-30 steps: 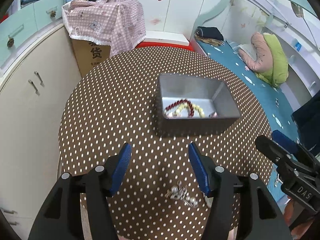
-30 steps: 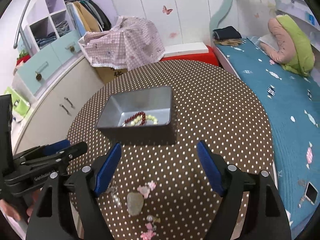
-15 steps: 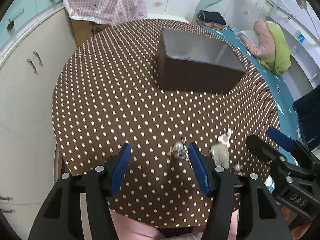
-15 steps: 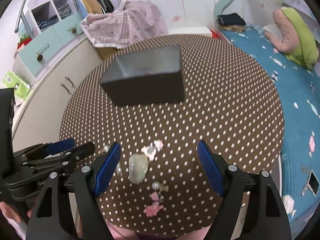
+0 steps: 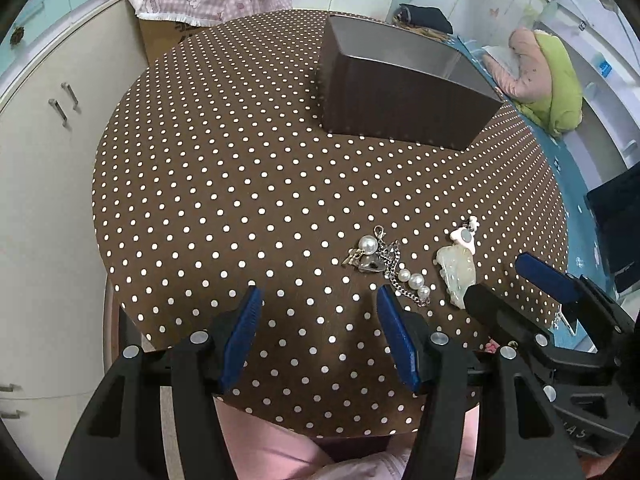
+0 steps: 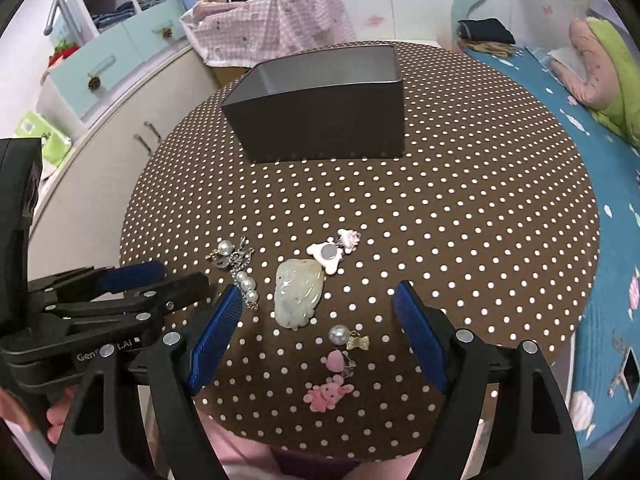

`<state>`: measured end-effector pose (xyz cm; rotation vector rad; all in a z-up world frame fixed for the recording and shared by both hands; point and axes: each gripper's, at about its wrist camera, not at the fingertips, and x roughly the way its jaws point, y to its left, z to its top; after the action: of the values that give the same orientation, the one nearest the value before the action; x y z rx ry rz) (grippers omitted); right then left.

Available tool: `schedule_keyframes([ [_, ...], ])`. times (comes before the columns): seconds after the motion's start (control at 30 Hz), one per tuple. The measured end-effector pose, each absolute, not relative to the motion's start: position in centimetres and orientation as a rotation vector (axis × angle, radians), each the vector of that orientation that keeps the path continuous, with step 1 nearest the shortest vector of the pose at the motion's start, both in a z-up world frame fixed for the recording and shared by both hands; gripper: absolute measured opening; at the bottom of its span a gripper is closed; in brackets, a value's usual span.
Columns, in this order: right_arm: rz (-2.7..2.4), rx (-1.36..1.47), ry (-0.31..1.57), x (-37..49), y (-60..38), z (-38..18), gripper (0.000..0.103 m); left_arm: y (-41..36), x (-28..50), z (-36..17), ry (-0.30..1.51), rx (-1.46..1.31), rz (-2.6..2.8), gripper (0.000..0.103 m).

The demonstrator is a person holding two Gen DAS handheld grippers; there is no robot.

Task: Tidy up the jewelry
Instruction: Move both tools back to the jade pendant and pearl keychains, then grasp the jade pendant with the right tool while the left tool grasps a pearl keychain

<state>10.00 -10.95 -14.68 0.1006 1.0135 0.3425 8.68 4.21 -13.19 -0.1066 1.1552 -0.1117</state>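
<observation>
A grey metal box [image 5: 404, 84] [image 6: 324, 100] stands at the far side of the round polka-dot table [image 5: 240, 160]; its inside is hidden from here. Near the front edge lie a pearl chain charm [image 5: 384, 264] [image 6: 238, 268], a pale jade pendant [image 5: 456, 272] [image 6: 299, 297], a white bear charm [image 6: 329, 254], a pearl with a bow [image 6: 347, 337] and pink charms [image 6: 329, 394]. My left gripper [image 5: 318, 308] is open and empty, just left of the pearl chain. My right gripper [image 6: 318, 304] is open and empty, straddling the jade pendant from above.
A white cabinet [image 5: 48, 128] stands left of the table. A cardboard box under a pink checked cloth [image 6: 276, 28] is behind it. A teal bed [image 6: 580, 128] with a green and pink pillow runs along the right.
Both grippers have drawn back toward the table's front edge and lowered; the box now looks farther away with its inside out of sight. The loose jewelry came into full view. Both stayed open.
</observation>
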Motion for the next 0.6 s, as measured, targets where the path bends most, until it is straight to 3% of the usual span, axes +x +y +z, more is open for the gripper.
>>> schedule_keyframes([
  [0.3,0.429,0.044,1.013,10.2,-9.3,-15.9,0.05,5.3,8.6,-13.2,1.157,-0.119,-0.103,0.057],
  [0.4,0.426,0.006,0.989,10.3,-9.1,-15.9,0.031,5.5,8.8,-13.1,1.167,-0.145,-0.131,0.057],
  [0.6,0.449,0.051,0.986,10.6,-10.1,-16.0,0.028,4.3,9.2,-13.0,1.191,-0.18,-0.188,0.057],
])
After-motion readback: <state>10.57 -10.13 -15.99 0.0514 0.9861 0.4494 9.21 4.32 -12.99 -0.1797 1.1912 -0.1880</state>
